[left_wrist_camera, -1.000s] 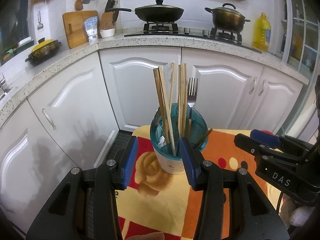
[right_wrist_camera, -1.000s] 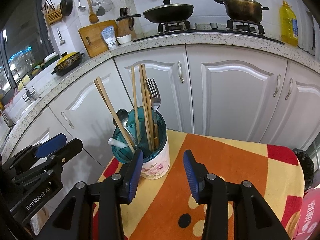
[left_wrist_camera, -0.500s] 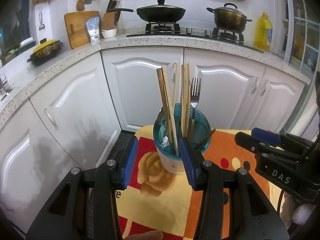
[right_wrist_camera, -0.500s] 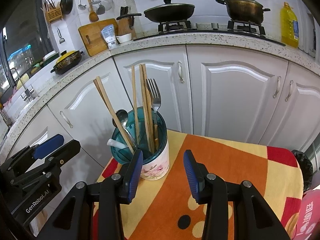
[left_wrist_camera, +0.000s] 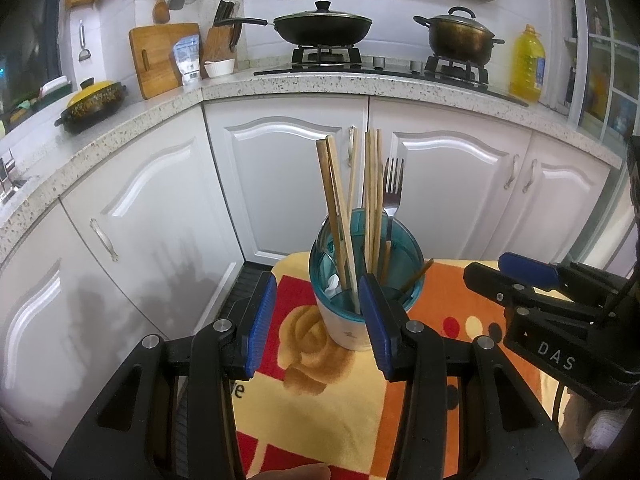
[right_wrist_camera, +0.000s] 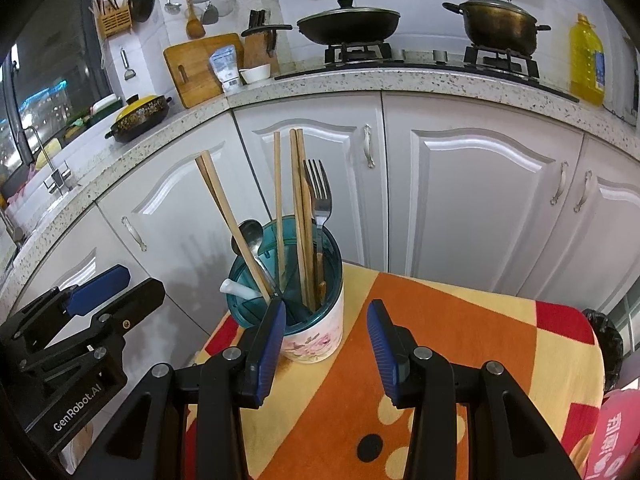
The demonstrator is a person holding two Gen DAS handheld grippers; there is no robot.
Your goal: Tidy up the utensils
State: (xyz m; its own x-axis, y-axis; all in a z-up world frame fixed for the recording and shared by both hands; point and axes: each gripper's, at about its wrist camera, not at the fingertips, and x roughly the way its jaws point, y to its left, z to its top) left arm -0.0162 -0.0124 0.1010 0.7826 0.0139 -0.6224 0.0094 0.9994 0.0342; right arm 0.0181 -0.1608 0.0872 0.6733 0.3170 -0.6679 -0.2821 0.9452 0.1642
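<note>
Gaping empty, the left tool point(left_wrist_camera: 316, 316) and right tool point(right_wrist_camera: 326, 340) hovered over a patterned cloth point(right_wrist_camera: 460, 340); beyond, a round white holder point(right_wrist_camera: 316, 336) with teal insert held wooden chopsticks point(right_wrist_camera: 298, 208) and a steel fork point(right_wrist_camera: 319, 192).

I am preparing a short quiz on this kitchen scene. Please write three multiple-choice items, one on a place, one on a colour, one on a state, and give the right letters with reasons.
1. Where does the utensil cup stand?
A. on the patterned cloth
B. on the stove
C. in the sink

2. What colour is the insert inside the cup?
A. red
B. teal
C. yellow

3. How is the right gripper?
A. shut on the fork
B. shut on a chopstick
C. open, holding nothing

Answers:
1 A, the cup rests on the orange and yellow cloth.
2 B, the teal insert rims the cup.
3 C, only cloth shows between its fingers; the fork stands in the cup.
</note>
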